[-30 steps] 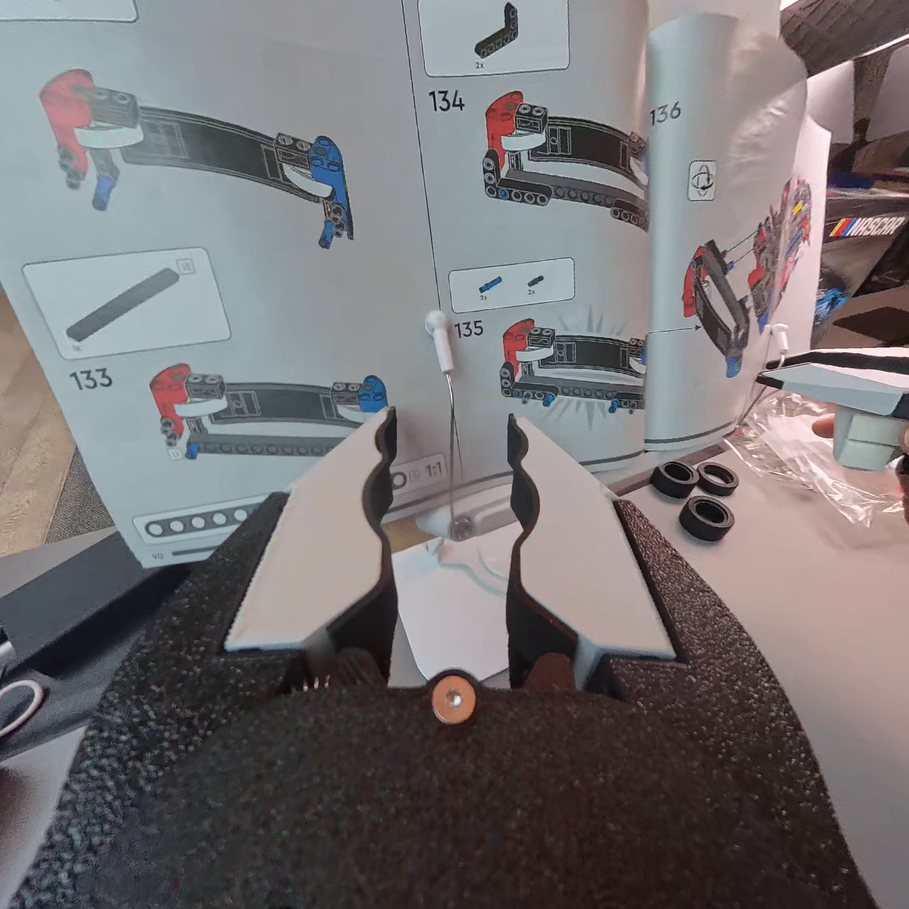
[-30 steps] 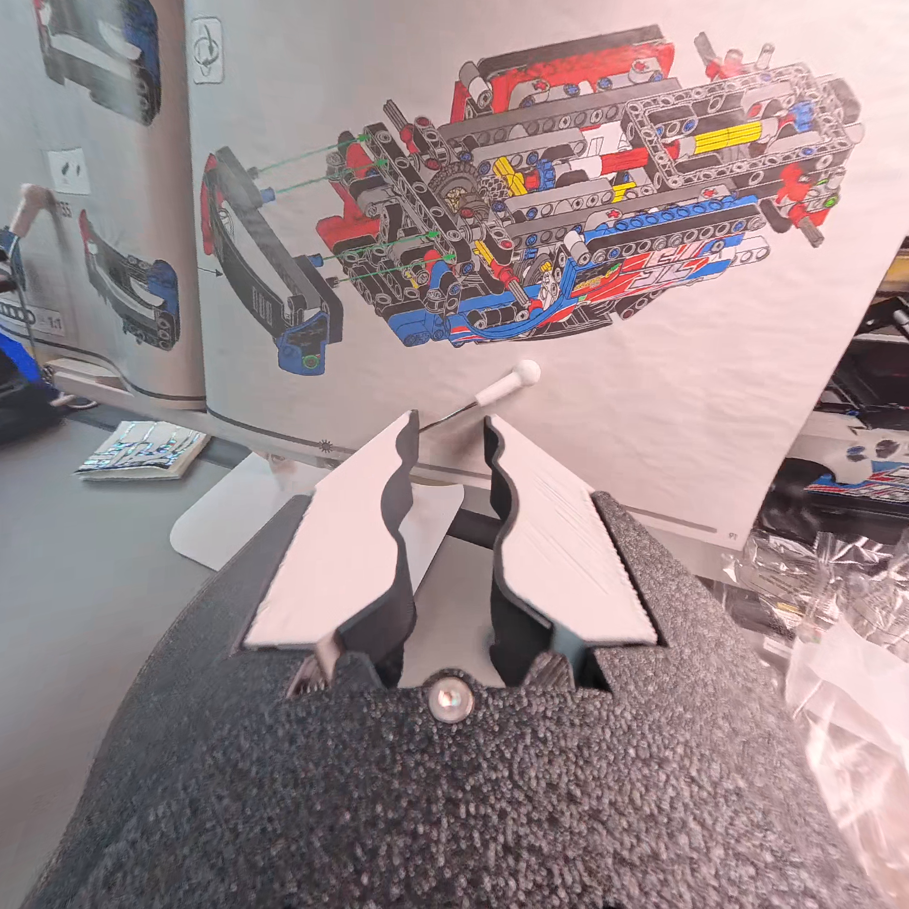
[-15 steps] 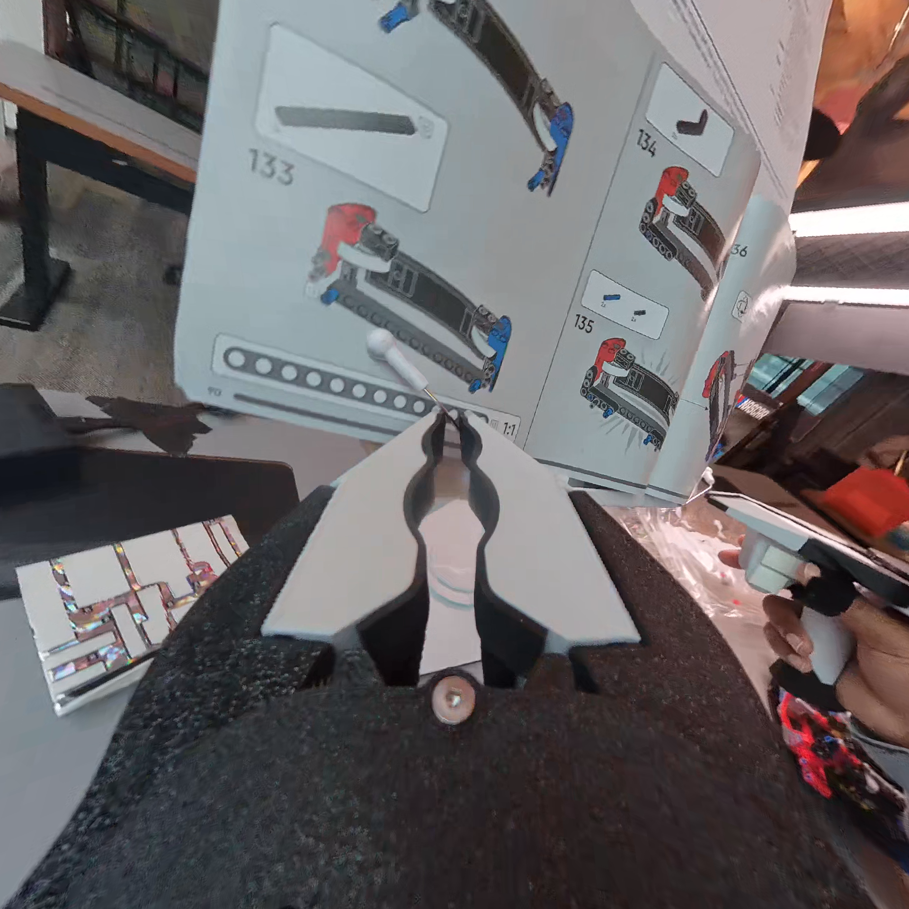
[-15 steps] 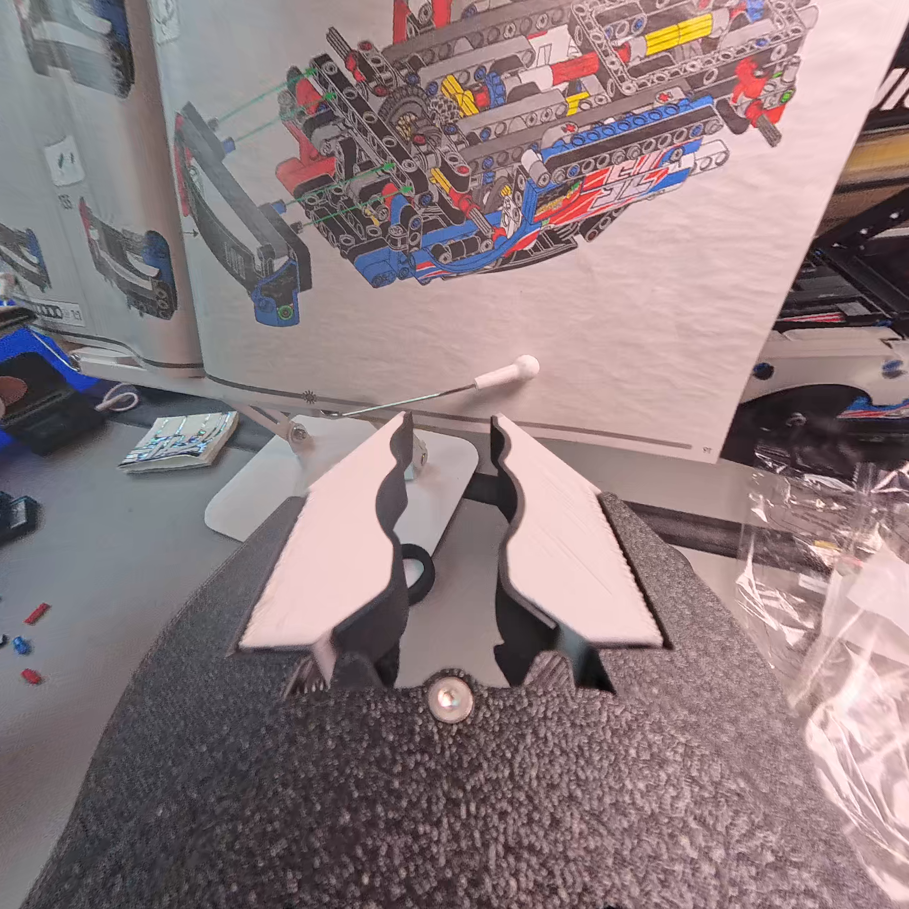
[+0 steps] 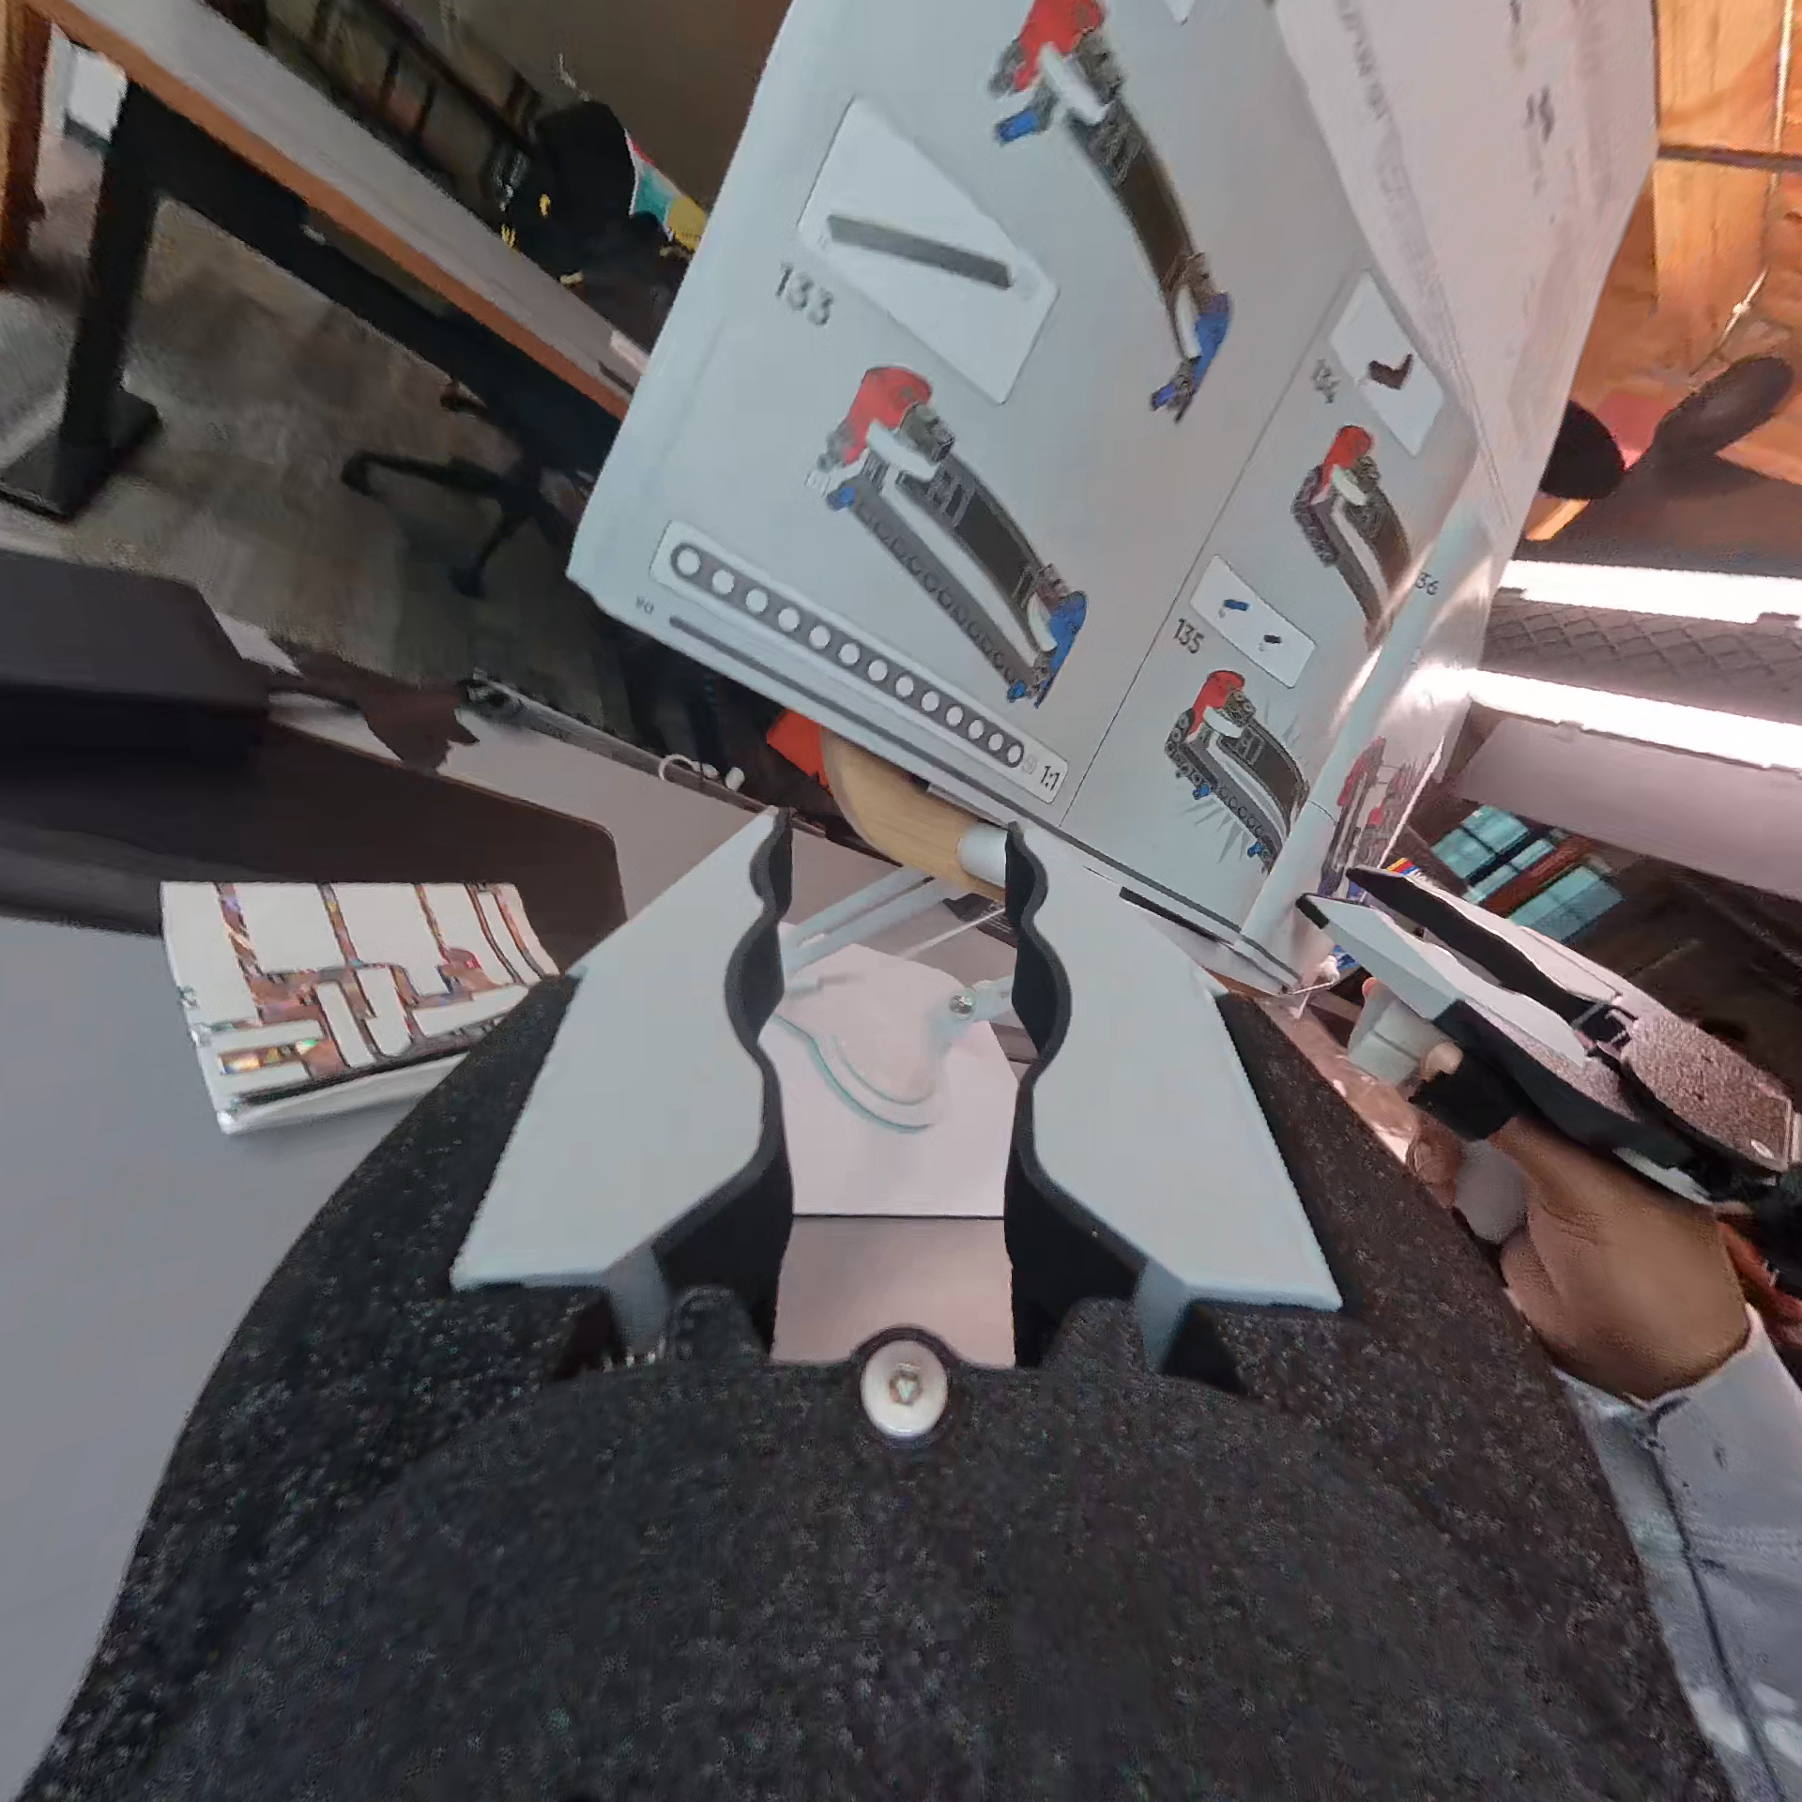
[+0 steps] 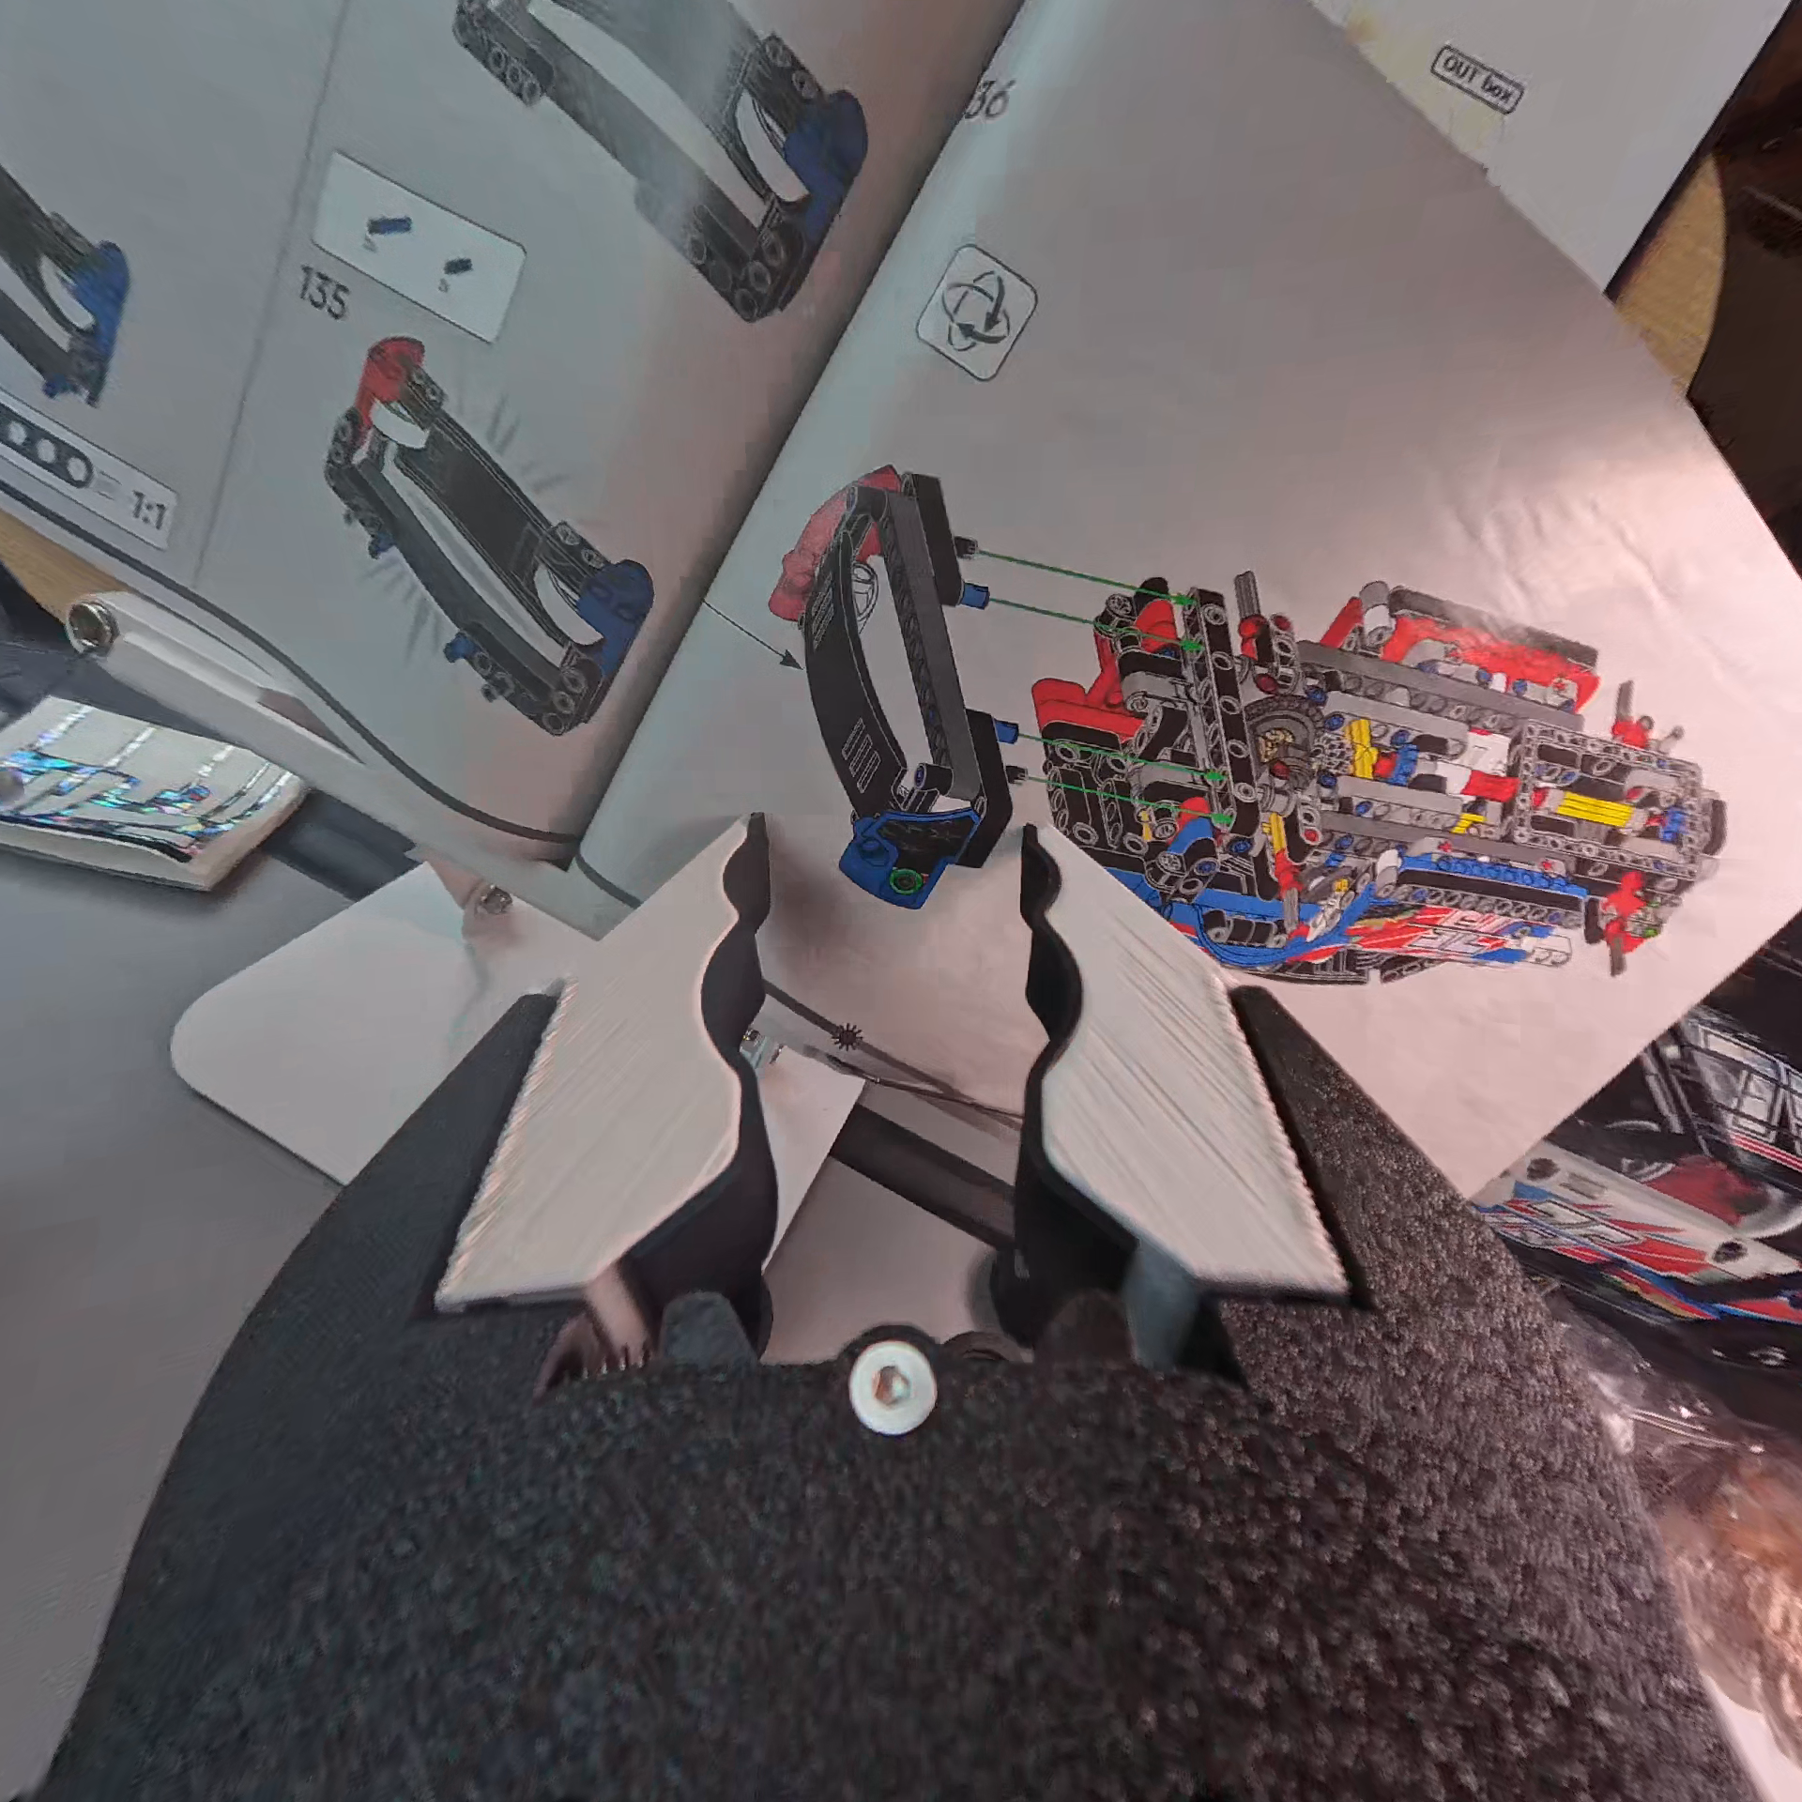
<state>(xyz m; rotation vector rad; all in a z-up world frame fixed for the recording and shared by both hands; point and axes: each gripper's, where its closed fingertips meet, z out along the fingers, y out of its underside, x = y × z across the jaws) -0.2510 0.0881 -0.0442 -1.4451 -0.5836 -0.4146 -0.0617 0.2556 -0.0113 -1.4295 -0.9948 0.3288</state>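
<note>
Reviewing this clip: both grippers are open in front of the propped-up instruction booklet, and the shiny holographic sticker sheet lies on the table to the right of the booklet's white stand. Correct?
Not quite. The sticker sheet lies to the left of the white stand, as both wrist views show. The rest holds: the left gripper and the right gripper are both open in front of the instruction booklet.

An office-like workroom: a wood-edged desk on black legs (image 5: 322, 185) stands far left on grey carpet (image 5: 244, 390), with long ceiling lights (image 5: 1648, 595) far right.
</note>
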